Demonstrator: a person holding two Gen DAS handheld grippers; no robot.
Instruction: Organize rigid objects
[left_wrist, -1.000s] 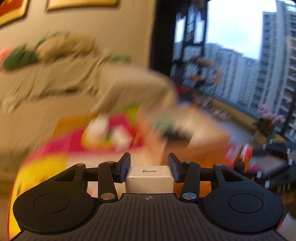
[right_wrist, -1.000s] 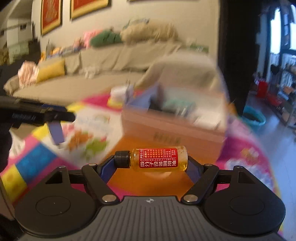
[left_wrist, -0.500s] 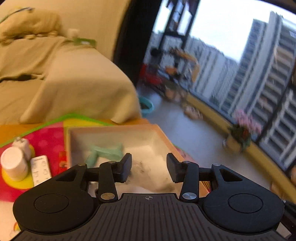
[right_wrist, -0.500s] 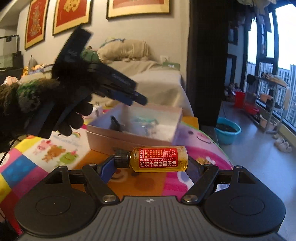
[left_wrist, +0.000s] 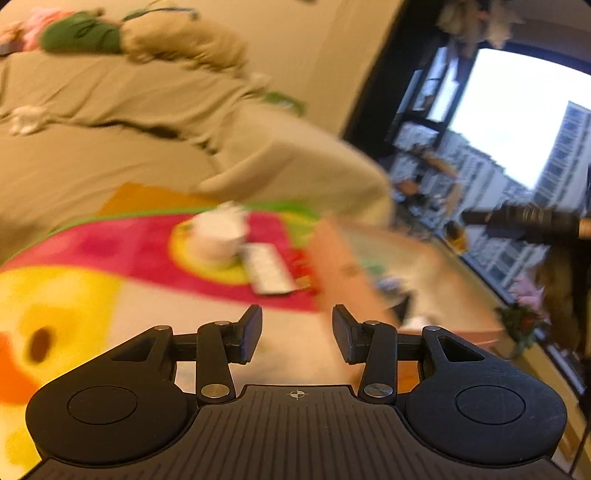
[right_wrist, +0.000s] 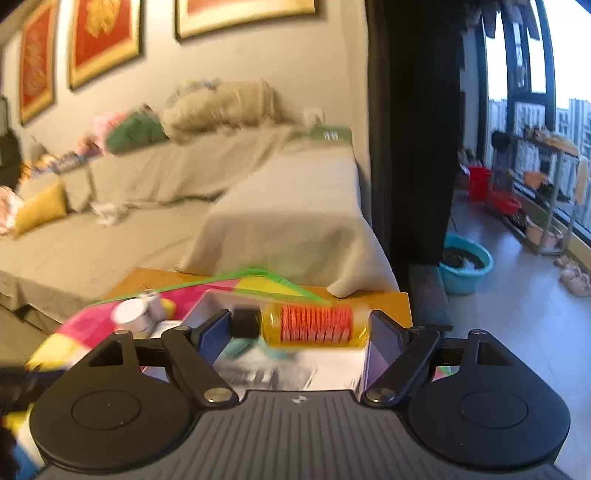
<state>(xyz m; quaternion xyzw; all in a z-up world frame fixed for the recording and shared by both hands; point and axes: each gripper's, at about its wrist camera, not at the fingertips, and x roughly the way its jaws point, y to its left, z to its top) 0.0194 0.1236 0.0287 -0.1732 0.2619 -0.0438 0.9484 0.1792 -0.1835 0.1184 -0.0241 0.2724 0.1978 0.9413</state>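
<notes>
Colourful mat (left_wrist: 74, 280), left gripper (left_wrist: 297, 332) now empty, fingers apart, right gripper (right_wrist: 299, 332) still clamping bottle (right_wrist: 314, 325) above box (right_wrist: 332, 363)

A mat (left_wrist: 110, 258) is spread on the bench (right_wrist: 369, 299), before the sofa (left_wrist: 110, 155). On the mat a cup (left_wrist: 218, 236) is seen, a flat remote-like item (left_wrist: 267, 267) just right of it, though blur leaves this uncertain. Right of these a box (left_wrist: 332, 273) is set. A bottle (right_wrist: 314, 325) is held crosswise above the box, between the right gripper (right_wrist: 299, 330) fingers.
</notes>
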